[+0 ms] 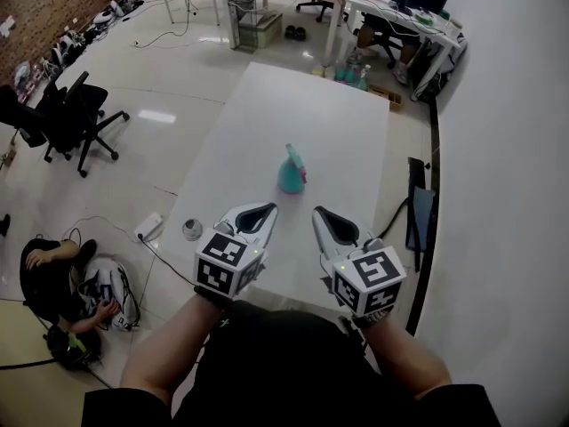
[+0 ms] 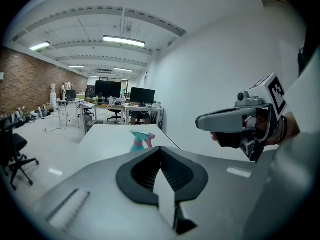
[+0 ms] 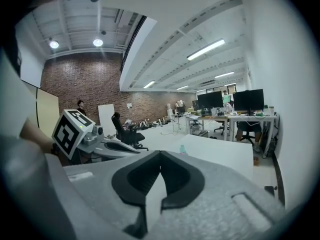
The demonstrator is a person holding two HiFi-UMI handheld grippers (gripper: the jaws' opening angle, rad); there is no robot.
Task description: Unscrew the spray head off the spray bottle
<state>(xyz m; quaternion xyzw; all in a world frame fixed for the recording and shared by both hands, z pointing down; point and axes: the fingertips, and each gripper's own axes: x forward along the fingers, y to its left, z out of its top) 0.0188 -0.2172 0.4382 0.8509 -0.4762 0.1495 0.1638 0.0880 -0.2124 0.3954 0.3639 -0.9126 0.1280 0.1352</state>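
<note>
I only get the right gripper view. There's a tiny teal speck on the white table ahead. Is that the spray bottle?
Observer: Yes. The head view shows the bottle standing upright on the table.
Operator: Is the spray head on it?
Observer: Yes. In the left gripper view the spray head, teal with a pink trigger, sits on top.
Operator: Where's my left one?
Observer: Your left hand-held gripper is shut and empty, short of the bottle, about level with the right hand-held gripper.
</note>
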